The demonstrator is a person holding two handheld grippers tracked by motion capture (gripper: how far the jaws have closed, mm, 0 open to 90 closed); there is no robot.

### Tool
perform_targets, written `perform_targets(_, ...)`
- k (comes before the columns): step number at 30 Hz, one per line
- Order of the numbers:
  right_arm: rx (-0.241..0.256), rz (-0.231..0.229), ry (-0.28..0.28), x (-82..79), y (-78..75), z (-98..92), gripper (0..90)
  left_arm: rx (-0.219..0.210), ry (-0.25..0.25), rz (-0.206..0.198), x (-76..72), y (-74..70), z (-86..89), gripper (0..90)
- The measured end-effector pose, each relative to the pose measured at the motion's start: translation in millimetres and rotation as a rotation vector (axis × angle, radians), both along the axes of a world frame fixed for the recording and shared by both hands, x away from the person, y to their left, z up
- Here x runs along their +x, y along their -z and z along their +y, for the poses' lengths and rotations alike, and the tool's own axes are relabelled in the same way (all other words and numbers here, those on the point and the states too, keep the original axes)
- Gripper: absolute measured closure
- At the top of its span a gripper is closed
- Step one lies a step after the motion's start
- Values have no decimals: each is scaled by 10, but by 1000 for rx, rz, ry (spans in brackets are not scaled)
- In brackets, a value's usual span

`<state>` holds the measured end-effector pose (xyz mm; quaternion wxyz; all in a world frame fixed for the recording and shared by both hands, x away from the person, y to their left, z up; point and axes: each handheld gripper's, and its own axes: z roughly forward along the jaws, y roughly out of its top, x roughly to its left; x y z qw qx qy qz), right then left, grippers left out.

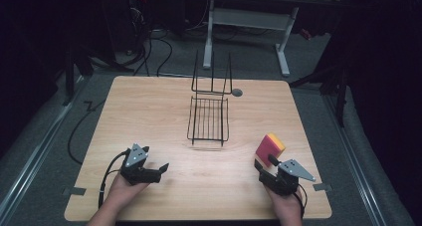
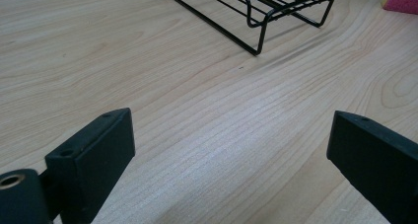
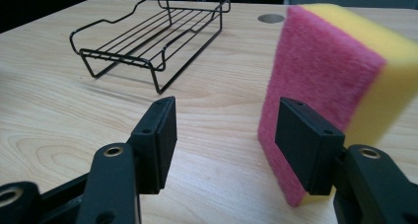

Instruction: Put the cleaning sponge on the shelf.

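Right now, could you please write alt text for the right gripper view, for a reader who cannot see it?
A pink and yellow sponge stands on edge on a wooden table, just beyond the right tongs, whose two black jaws are open with the sponge in front of the right-hand jaw. Farther back on the left sits an empty black wire rack.

Sponge right of wire rack

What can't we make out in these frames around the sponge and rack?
- Sponge: right gripper view, lower edge hidden behind the right gripper; contact with its pad unclear.
- Sponge in the left gripper view: cut off by the top right corner.
- Wire rack: far part cut off by the top edge there.
- Left gripper: open, holding nothing.
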<state>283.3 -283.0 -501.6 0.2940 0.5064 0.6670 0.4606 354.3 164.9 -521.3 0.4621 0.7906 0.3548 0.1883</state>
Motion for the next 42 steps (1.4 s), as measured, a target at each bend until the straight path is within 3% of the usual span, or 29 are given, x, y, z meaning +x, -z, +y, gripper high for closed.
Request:
perform_targets(12,-7,9,47,-179,-18,-197,427,0,0,2,4,2,-7,49)
perform_targets(20,-25,-4,108,-256,-33,-409,434,3,0,1,0,-2,-9,49)
perform_targets(29,-12,21,96,-193,-3,-573,444,-4,-10,-2,10,-6,13,49)
perform_targets(37,-16,5,97,-139,14,-594,334,-4,-8,-5,7,-8,11,49)
perform_targets(42,-13,33,96,-20,62,-574,289,0,-7,-5,6,-6,6,48)
